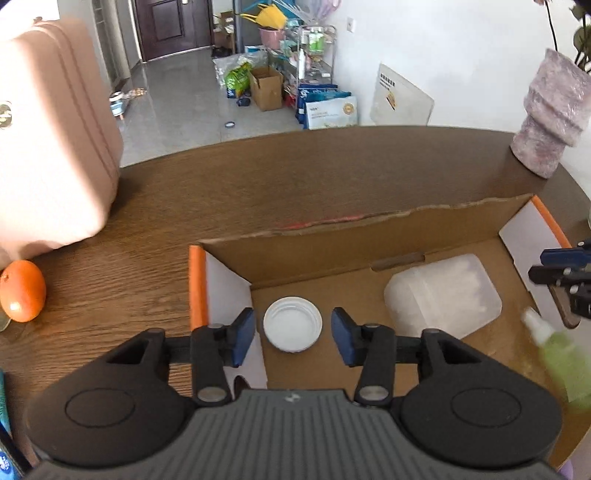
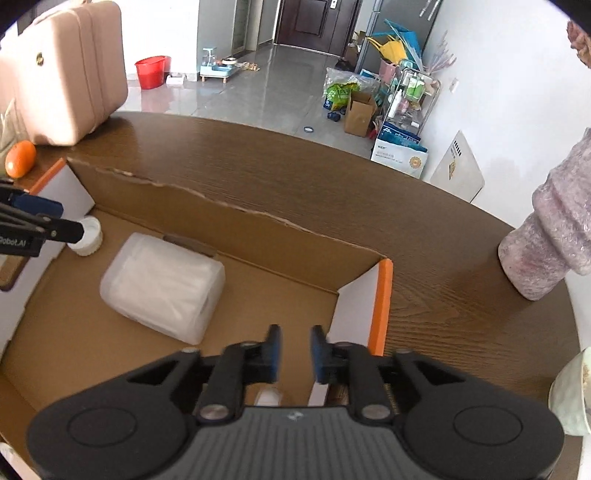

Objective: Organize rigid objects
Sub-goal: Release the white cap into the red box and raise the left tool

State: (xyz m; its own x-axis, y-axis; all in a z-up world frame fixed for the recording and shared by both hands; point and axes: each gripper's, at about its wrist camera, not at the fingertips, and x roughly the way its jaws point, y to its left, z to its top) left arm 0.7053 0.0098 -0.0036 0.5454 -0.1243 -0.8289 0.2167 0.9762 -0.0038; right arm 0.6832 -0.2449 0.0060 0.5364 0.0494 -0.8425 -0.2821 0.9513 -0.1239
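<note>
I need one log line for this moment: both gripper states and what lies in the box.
left gripper: open, white lid between pads, untouched | right gripper: open, empty | cardboard box: lid, translucent container, green spray bottle

Green spray bottle (image 1: 557, 354) blurred, edge-cropped

A: What sort of place?
B: Home, living area. Wooden desk (image 1: 295, 177), grey tiled floor (image 1: 177, 96), dark entry door (image 1: 168, 26), pink suitcase (image 1: 48, 147) at the desk's left edge, cluttered storage rack (image 1: 314, 55), red bucket (image 2: 151, 70).
</note>
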